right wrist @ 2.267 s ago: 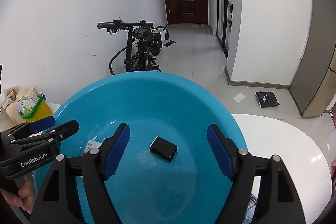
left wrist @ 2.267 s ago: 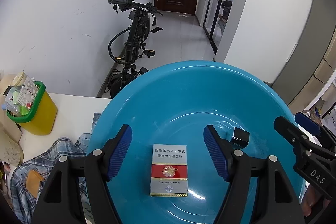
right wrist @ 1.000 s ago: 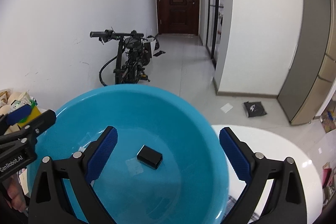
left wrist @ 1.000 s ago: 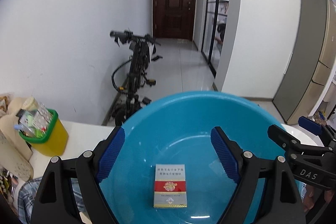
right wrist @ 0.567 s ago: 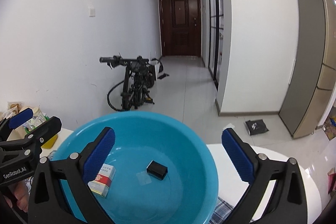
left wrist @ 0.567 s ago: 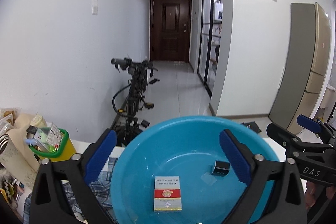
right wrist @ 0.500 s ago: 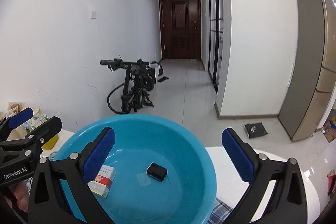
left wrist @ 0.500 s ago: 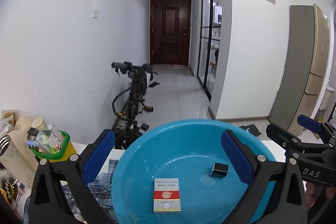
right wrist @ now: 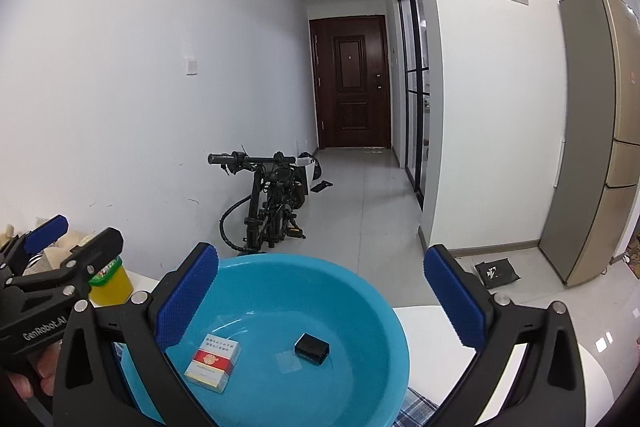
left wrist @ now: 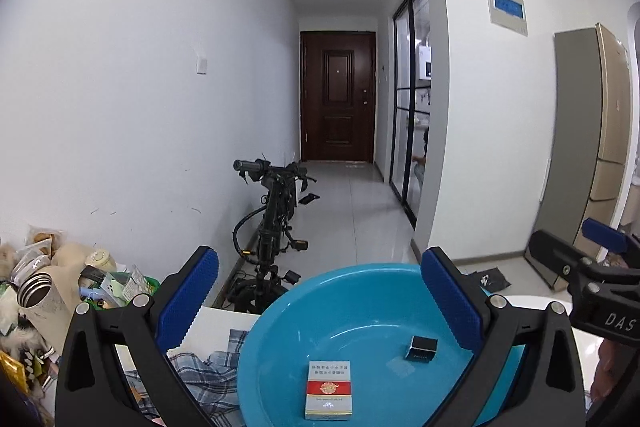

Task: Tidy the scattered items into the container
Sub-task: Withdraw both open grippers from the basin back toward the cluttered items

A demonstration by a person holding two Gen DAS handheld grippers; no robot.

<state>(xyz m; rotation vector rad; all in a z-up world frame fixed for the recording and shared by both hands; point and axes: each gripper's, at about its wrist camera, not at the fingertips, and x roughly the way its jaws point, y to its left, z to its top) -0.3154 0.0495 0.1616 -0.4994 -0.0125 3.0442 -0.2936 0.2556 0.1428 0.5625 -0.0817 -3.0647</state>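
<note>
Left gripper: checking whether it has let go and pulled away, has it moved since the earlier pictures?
Yes. The left gripper has risen and backed away: the blue basin now looks smaller and lower, and the cigarette pack lies free.

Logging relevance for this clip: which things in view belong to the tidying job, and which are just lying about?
Part of the job:
- blue basin
- cigarette pack, in the basin
- small black box, in the basin

Lying about:
- plaid cloth beside the basin
- yellow bin
- steel flask
- bicycle

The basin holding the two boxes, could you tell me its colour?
Bright turquoise blue basin, clearest in the right wrist view.
</note>
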